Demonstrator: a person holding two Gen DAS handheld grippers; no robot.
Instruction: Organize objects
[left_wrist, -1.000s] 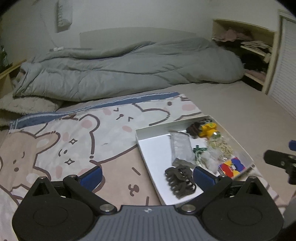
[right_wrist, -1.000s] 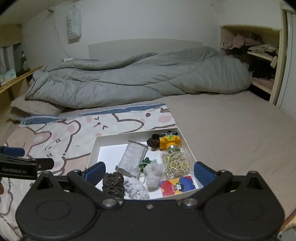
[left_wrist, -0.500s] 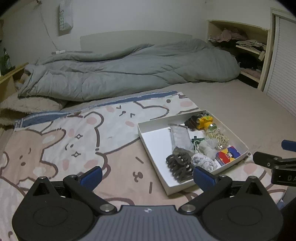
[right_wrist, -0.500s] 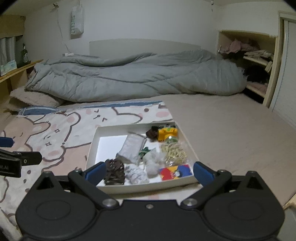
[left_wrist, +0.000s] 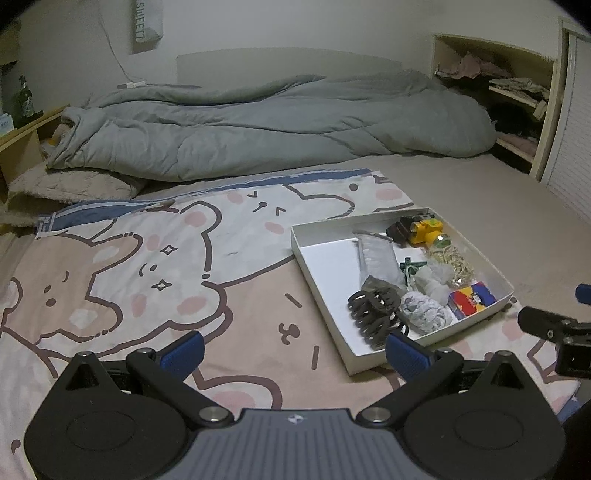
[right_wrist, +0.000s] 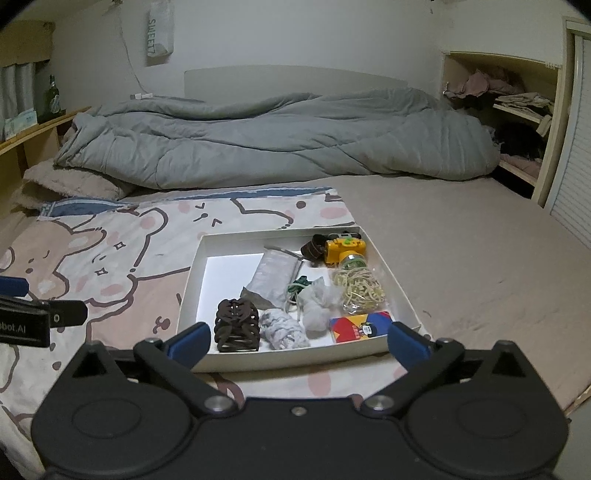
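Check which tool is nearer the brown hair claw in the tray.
Left, narrowly. The left tool has its right fingertip beside the brown hair claw; the right tool sits just short of the tray. Both are open and empty.

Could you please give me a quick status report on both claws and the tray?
Left claw open, empty. Right claw open, empty, at the white tray's near edge. Hair clip, card box, other items inside. Nothing blocking.

Both tongs (left_wrist: 293, 350) (right_wrist: 298, 341) are black, with blue finger pads (right_wrist: 190, 339) and silver screws (right_wrist: 217, 403).
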